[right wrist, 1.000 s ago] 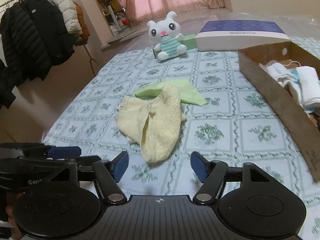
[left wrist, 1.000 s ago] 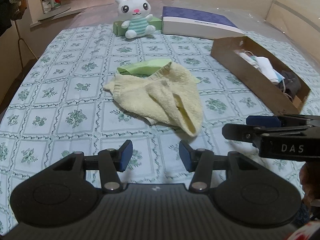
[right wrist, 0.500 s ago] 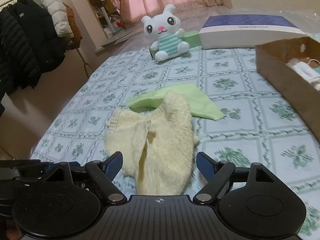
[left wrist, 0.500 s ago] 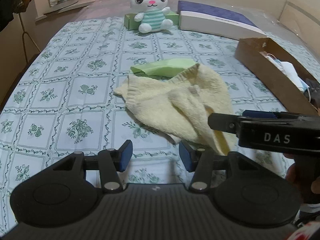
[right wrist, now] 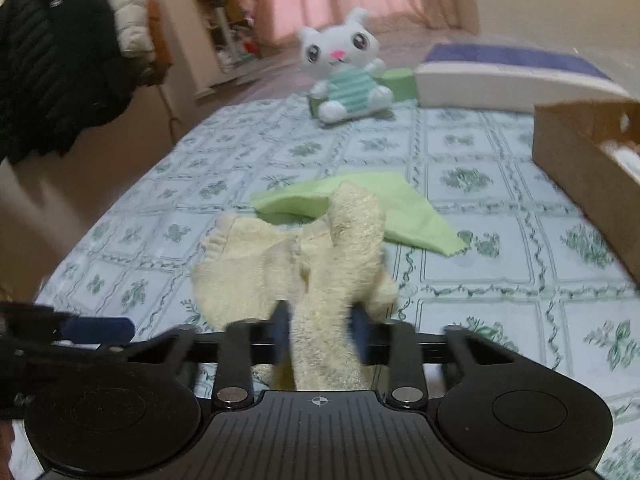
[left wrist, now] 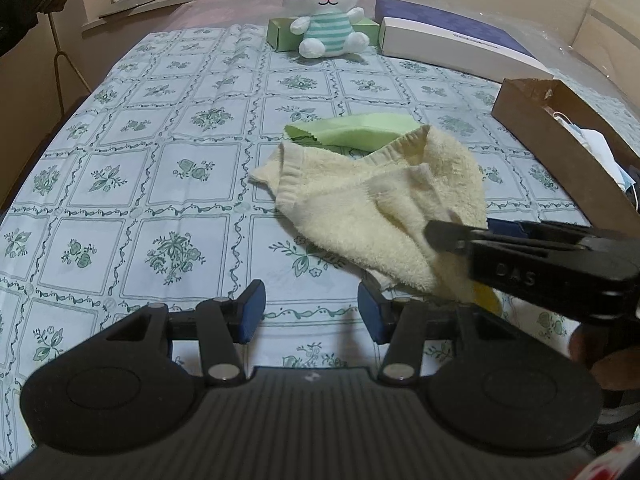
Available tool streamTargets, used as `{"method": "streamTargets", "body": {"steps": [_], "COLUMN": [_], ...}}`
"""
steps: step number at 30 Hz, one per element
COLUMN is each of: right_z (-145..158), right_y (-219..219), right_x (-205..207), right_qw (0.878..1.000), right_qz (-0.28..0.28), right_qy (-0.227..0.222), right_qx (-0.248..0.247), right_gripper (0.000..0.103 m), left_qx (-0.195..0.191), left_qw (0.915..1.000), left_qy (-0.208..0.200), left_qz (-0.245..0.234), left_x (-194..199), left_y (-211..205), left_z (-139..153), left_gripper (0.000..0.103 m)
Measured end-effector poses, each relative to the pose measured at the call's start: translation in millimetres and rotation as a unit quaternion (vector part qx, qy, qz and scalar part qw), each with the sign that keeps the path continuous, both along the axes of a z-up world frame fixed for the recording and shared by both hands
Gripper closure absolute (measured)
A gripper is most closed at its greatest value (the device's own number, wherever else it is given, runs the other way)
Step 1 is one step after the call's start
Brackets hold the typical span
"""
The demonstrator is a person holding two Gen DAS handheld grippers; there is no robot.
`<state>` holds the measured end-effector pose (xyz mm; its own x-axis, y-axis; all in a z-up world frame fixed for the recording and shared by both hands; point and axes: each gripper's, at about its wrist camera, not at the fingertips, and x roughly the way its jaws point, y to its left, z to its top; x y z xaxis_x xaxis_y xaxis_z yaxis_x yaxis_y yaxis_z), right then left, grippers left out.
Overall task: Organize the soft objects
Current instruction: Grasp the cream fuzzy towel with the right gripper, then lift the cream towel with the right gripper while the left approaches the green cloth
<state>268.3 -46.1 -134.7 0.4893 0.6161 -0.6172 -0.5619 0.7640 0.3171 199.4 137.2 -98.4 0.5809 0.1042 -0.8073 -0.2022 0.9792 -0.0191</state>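
The right tool (right wrist: 320,338) has just closed on the near end of a cream towel (left wrist: 372,200), its blue pads pinching the bunched terry, apparently to lift it for sorting. The left tool (left wrist: 310,312) waits open beside it with nothing between its pads, low over the patterned surface (left wrist: 160,184) at the towel's near edge. The towel lies crumpled mid-surface, its far end overlapping a green cloth (left wrist: 352,130). To the right, a brown cardboard box (left wrist: 560,148) already holds pale cloths and what looks like a face mask, the likely destination. A plush cat (left wrist: 324,12) sits at the far edge against a green box (left wrist: 280,32).
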Motion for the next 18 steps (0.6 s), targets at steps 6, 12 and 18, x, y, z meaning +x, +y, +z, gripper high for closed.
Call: {"method": "streamTargets", "body": {"steps": [6,12,18], "right_z": [24,63,46], "right_y": [-41,-87,-64], "right_x": [-12,-32,-60], "right_qw": [1.0,0.984,0.927], "right_qz": [-0.002,-0.002,0.086], "right_qy": [-0.025,-0.133,-0.246], "right_qx": [-0.003,-0.121,-0.27], "right_gripper": [0.086,0.086,0.086], "left_qx": [-0.003,-0.006,-0.011], "left_qw": [1.0,0.9997,0.9991], "left_qy": [-0.002,-0.005,-0.008], "left_qz": [-0.005,-0.022,-0.041], "left_x": [-8,-11,-9], "left_y": [-6,-20,-38], "left_z": [3,6,8], "left_gripper": [0.055,0.055,0.055]}}
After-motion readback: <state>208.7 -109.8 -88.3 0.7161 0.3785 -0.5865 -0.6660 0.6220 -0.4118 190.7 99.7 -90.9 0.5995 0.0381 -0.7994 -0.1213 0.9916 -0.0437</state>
